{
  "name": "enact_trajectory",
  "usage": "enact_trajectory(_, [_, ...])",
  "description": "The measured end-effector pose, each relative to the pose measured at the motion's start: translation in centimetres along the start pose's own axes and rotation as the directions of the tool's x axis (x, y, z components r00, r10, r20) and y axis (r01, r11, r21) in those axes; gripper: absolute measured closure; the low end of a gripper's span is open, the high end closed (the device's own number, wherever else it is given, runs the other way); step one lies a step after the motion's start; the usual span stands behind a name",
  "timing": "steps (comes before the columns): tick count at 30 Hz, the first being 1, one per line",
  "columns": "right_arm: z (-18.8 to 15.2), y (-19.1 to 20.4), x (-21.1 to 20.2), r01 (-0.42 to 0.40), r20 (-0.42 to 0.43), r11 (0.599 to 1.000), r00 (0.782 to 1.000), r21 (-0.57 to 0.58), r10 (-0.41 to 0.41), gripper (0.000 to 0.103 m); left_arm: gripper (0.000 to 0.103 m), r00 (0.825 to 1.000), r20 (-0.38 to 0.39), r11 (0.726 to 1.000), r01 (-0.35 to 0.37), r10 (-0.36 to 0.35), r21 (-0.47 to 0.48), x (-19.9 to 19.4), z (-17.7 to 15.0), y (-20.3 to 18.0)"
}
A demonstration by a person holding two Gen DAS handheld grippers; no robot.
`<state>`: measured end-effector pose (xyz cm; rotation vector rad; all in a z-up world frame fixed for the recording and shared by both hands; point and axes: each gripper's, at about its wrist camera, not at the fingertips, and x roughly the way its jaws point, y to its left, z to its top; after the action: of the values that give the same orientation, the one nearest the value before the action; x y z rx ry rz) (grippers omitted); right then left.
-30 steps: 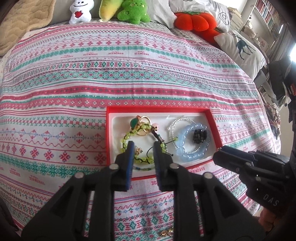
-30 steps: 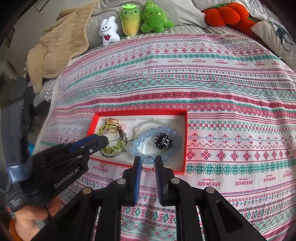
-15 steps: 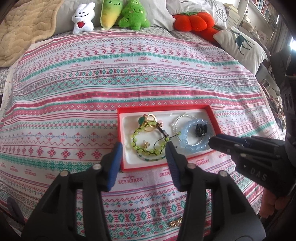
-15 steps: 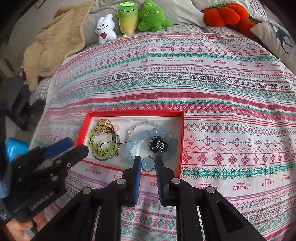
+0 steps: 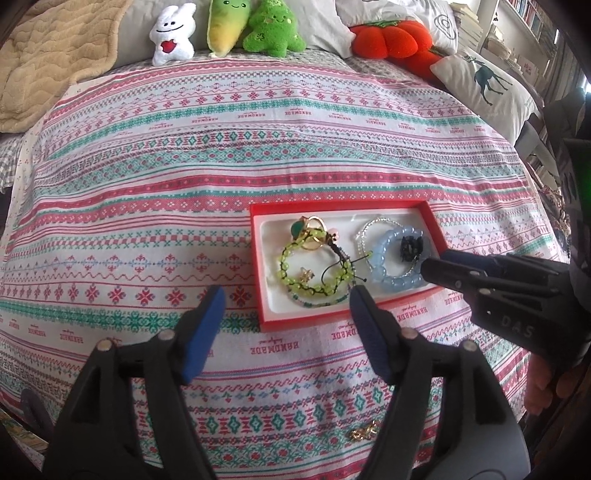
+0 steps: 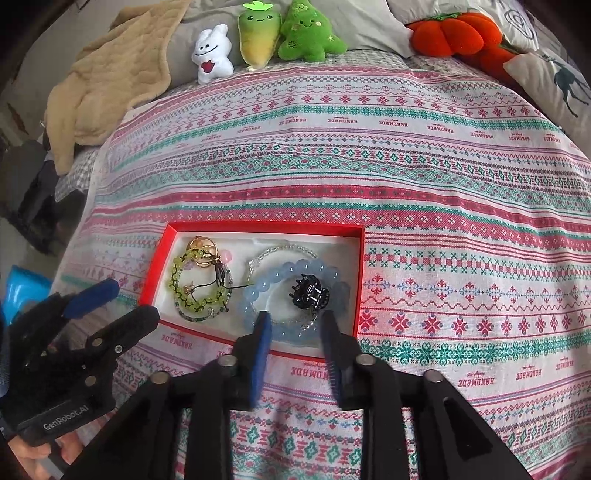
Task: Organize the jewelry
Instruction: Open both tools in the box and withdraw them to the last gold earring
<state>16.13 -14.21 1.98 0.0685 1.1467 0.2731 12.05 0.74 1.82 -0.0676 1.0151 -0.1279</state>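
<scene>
A red tray with a white lining lies on the patterned bedspread. In it are a green bead bracelet, gold rings, a clear bead bracelet, a pale blue bead bracelet and a black hair claw. My left gripper is wide open and empty, just before the tray's near edge. My right gripper is open and empty over the tray's near right part. A small gold piece lies on the bedspread near me.
Plush toys, an orange pumpkin cushion and a deer pillow line the far side. A beige blanket lies at the far left. The bed's left edge drops to the floor.
Both grippers have opened. The right one held a small ring over the tray and is now empty. The left one has drawn back from the tray toward me.
</scene>
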Motion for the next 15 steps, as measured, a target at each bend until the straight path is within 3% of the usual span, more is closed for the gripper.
enact_trajectory(1, [-0.1, 0.0, -0.3, 0.001, 0.011, 1.0, 1.0, -0.001, -0.001, 0.037, 0.029, 1.0, -0.002, 1.0, -0.001, 0.001, -0.002, -0.1, 0.0, 0.1])
enact_trajectory(2, [-0.2, 0.0, -0.7, 0.002, 0.026, 1.0, 1.0, -0.003, -0.001, 0.035, 0.028, 1.0, -0.003, 1.0, -0.002, 0.002, -0.002, -0.1, -0.1, 0.1])
enact_trajectory(15, [-2.7, -0.7, -2.8, 0.05, 0.019, 0.998, 0.999, -0.05, -0.049, 0.033, 0.021, 0.998, -0.058, 1.0, -0.002, 0.003, 0.016, -1.1, -2.7, 0.9])
